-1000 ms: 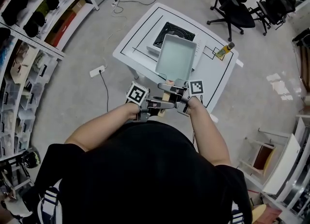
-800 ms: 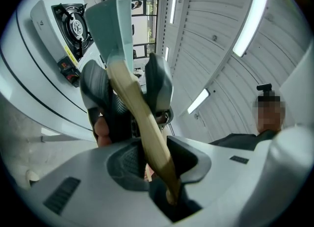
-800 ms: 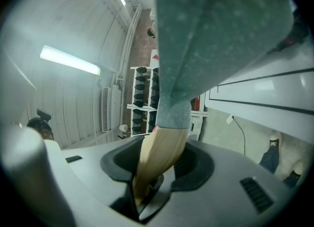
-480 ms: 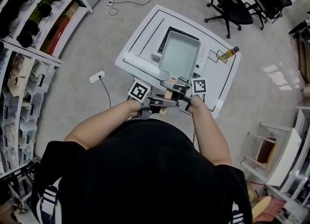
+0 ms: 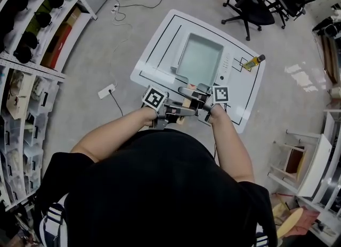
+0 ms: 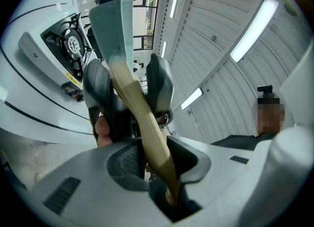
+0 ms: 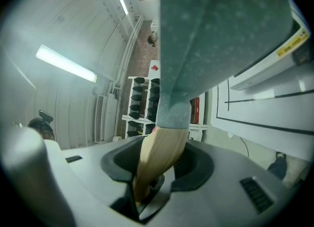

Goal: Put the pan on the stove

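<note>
Pan [image 5: 200, 59] was right over the stove [image 5: 226, 62] on the white table [image 5: 160, 40], straight ahead of both claws, and I could not tell if it touched yet. Its wooden handle [image 5: 185, 103] pointed back at me. My right gripper [image 5: 194, 93] was squeezed tight on the handle near the pan. My left gripper [image 5: 177, 112] squeezed it farther back. Both arms [image 5: 114, 134] were bent, so I guessed the next move was straight down.

pan [image 5: 200, 59] over stove [image 5: 226, 62] on tbl [image 5: 160, 54]; bottle [image 5: 252, 62] R.

One pan [image 5: 200, 59] — one stove [image 5: 227, 62] — one bottle [image 5: 252, 62]
</note>
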The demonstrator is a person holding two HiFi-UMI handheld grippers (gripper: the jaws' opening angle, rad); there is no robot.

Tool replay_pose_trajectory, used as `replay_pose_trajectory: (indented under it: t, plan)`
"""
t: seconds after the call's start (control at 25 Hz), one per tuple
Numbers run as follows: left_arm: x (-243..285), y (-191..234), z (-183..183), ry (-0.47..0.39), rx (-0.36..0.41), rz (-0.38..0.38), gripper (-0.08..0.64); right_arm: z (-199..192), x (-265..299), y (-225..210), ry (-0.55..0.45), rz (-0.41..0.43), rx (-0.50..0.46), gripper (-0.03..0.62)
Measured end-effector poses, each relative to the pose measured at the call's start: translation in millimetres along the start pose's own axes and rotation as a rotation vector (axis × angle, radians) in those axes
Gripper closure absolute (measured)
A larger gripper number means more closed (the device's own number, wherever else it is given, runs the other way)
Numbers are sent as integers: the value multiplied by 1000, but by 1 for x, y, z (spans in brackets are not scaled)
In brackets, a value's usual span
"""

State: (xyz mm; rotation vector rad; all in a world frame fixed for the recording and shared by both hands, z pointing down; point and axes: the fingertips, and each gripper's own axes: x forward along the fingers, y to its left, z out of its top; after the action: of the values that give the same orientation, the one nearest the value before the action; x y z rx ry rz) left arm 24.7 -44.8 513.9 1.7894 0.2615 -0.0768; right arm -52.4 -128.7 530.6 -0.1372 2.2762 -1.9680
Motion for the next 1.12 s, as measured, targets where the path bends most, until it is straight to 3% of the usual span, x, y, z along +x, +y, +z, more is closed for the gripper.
replay_pose_trajectory:
  t: [0.12,0.28,0.48,0.72,0.88,1.12]
  plan:
    - [-10,-4,5,8,-13,-27,448,5,11,0,-12,1,-9,428]
    - [-23,-4,11,45,36,-13,448,11,22,0,-33,-10,-12,428]
    - [-32,-13,16,56,-20,-58,448,20,31,3,-64,-29,-18,428]
    - [-33,-14,20,86,25,-64,449,24,30,7,-89,-38,-40,430]
    - [-33,-20,19,81,-15,-85,450,24,31,8,-93,-43,-36,430]
    - [-27,-18,23,98,-5,-87,453,29,26,9,-91,-46,-48,430]
